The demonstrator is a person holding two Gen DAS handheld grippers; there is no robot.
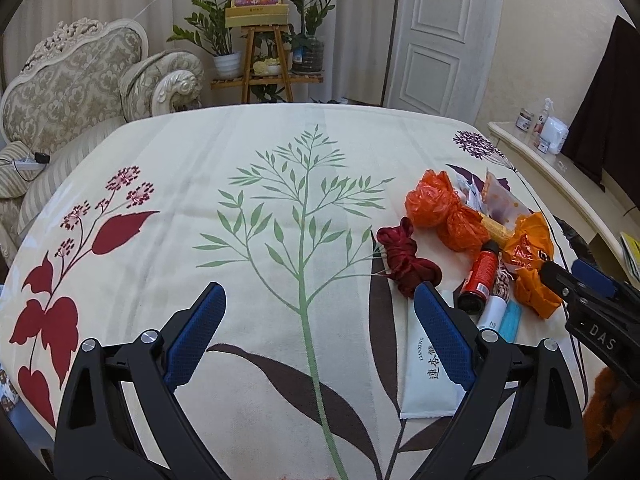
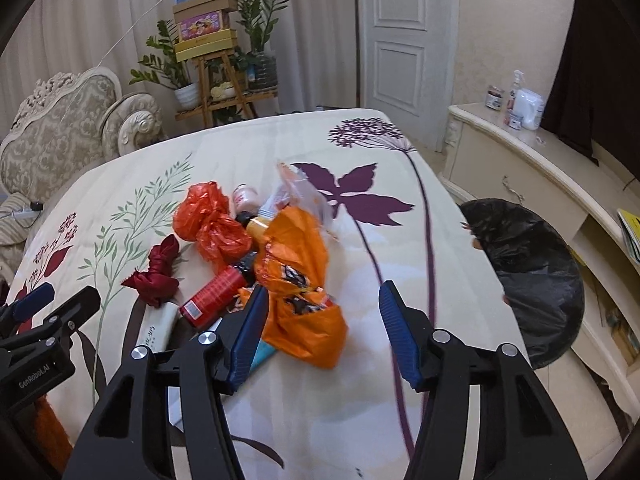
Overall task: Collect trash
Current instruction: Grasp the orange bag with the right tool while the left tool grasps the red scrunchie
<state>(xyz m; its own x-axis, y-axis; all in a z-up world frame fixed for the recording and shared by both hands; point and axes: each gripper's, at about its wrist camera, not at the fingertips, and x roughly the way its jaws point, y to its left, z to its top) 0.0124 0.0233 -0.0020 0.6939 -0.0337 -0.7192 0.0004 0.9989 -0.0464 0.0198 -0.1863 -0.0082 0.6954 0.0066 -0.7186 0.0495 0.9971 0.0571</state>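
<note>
Both the left gripper [image 1: 320, 332] and right gripper [image 2: 324, 330] hang open and empty, the trash pile [image 2: 256, 248] seemingly untouched beside the black bin bag [image 2: 536, 264].

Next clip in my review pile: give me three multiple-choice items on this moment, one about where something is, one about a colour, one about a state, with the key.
1. Where is the black trash bag?
A. Beside the table's right edge
B. On the sofa
C. On the plant stand

2. What colour is the knotted cloth at the left of the trash pile?
A. Blue
B. Dark red
C. White

3. How is the right gripper?
A. Shut on the red bottle
B. Shut on nothing
C. Open, holding nothing

Key: 1 A, the bag's dark opening sits just past the tablecloth on the right. 2 B, the cloth is deep red against the cream fabric. 3 C, its blue pads stand wide apart, with the orange plastic bag lying loose on the table.
</note>
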